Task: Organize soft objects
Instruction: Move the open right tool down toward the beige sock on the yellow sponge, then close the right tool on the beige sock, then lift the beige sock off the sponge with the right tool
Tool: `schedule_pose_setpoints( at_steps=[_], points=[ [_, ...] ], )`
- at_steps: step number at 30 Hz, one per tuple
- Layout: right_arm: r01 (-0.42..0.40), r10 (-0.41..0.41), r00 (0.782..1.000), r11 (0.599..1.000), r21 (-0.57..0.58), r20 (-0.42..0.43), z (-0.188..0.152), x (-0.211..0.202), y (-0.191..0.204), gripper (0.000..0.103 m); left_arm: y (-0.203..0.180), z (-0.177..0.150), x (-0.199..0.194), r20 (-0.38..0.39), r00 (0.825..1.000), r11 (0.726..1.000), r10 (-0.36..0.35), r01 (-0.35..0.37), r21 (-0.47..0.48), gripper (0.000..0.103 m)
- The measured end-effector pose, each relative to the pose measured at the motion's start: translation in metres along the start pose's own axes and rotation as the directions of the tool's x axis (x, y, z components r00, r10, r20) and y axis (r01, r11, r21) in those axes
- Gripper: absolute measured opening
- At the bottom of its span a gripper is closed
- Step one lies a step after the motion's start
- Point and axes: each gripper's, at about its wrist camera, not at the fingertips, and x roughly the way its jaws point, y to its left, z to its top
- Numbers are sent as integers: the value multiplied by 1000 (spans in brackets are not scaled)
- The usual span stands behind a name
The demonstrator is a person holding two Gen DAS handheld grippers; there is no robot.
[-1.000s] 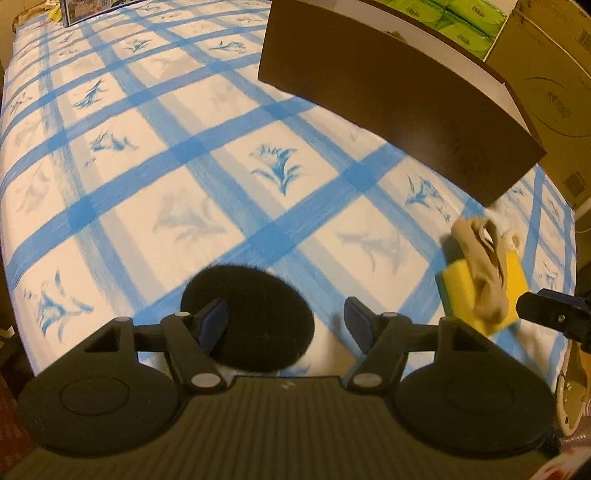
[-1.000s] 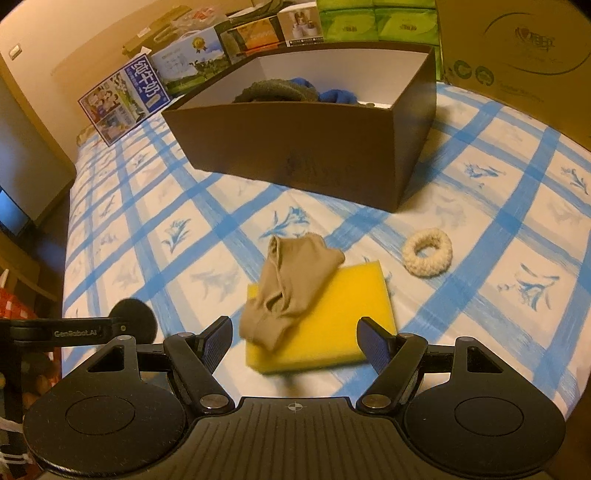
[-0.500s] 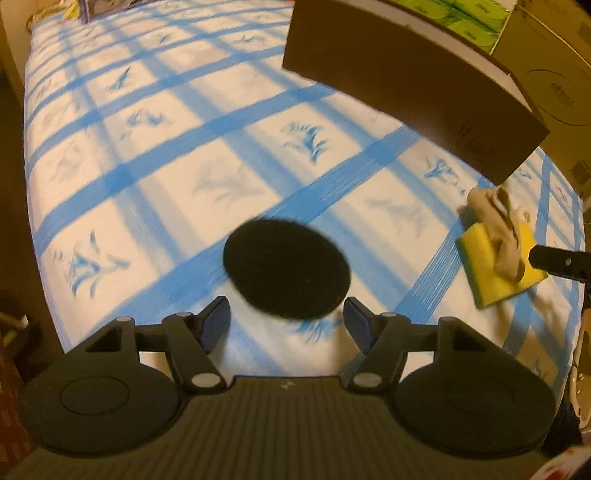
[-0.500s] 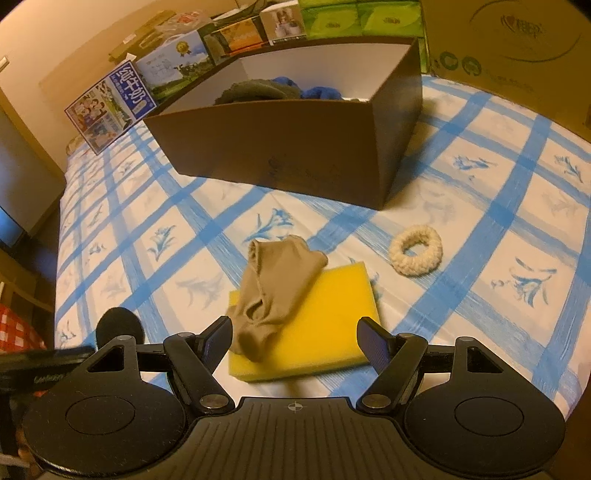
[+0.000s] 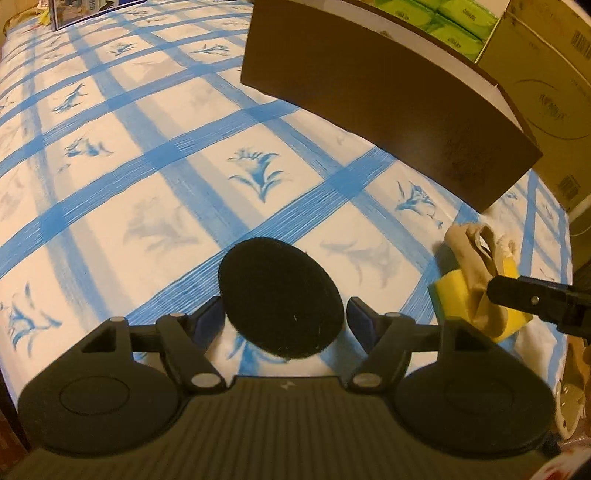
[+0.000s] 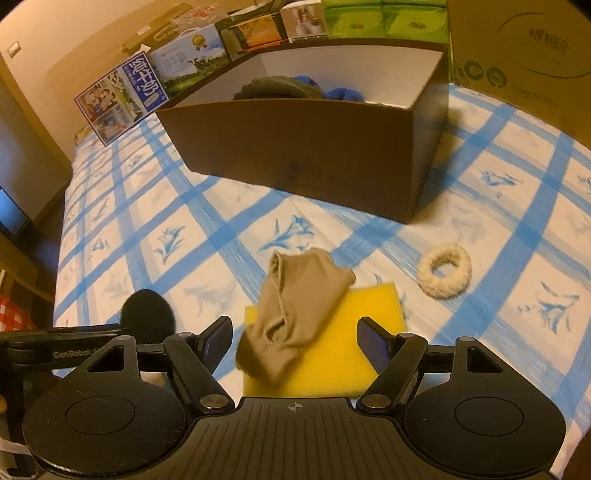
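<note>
A black round soft pad (image 5: 279,299) lies on the blue-checked bedsheet between the fingers of my left gripper (image 5: 284,319). Its jaws are opening, and the pads do not press the pad. My right gripper (image 6: 295,339) stands open just over a yellow sponge (image 6: 332,354) with a tan sock (image 6: 295,299) draped across it; neither is gripped. A cream scrunchie (image 6: 445,269) lies to the right of the sponge. Behind them stands the brown box (image 6: 303,155), which holds dark green and blue soft things.
Milk cartons and printed boxes (image 6: 122,96) line the far side of the bed, with green tissue packs (image 6: 384,18) and a large cardboard carton (image 6: 524,48) behind the box. The bed's edge runs near both grippers. My left gripper's body (image 6: 55,347) shows low on the left.
In the left wrist view the black pad first slid out ahead of the fingers, and now sits between them again. The right gripper has hardly shifted over the sponge.
</note>
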Motion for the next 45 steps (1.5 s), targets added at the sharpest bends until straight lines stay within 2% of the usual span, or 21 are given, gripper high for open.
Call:
schedule_pose_setpoints(
  at_steps=[6, 12, 17, 18, 22, 25, 28, 33, 39, 43, 45],
  points=[
    [27, -27, 1000, 1000, -4, 14, 9, 17, 4, 74, -13, 11, 13, -7, 1000, 1000, 12, -12, 12, 74],
    [93, -88, 994, 992, -80, 69, 5, 25, 16, 72, -24, 14, 20, -4, 999, 998, 40, -40, 41, 77],
    [140, -130, 987, 982, -127, 91, -3, 26, 20, 50, -27, 12, 21, 5, 999, 996, 52, -53, 67, 77],
    [143, -131, 987, 982, -126, 93, -3, 25, 19, 49, -28, 12, 21, 6, 999, 996, 53, -53, 71, 77],
    [117, -102, 989, 983, -140, 109, -5, 19, 17, 26, -29, 9, 21, 18, 998, 993, 57, -58, 101, 76],
    [109, -88, 989, 978, -177, 122, -6, 14, 20, 13, -32, 3, 19, 38, 996, 982, 75, -80, 171, 69],
    [91, -69, 990, 980, -178, 123, -5, 8, 16, 10, -30, -4, 16, 53, 997, 968, 60, -71, 242, 68],
    [58, -39, 992, 987, -153, 123, -8, -5, 5, 9, -19, -7, 9, 43, 999, 953, 32, -44, 301, 66],
    [29, -14, 994, 990, -138, 110, -12, -24, -7, 9, -5, -15, -1, -4, 1000, 934, -31, 30, 355, 67],
    [49, -39, 996, 990, -134, 75, -15, -19, -14, 9, -7, -15, 1, -9, 1000, 948, 0, 2, 320, 71],
    [62, -53, 996, 990, -126, 69, -16, -16, -16, 10, -9, -13, 4, -14, 1000, 960, 14, -9, 280, 76]
  ],
)
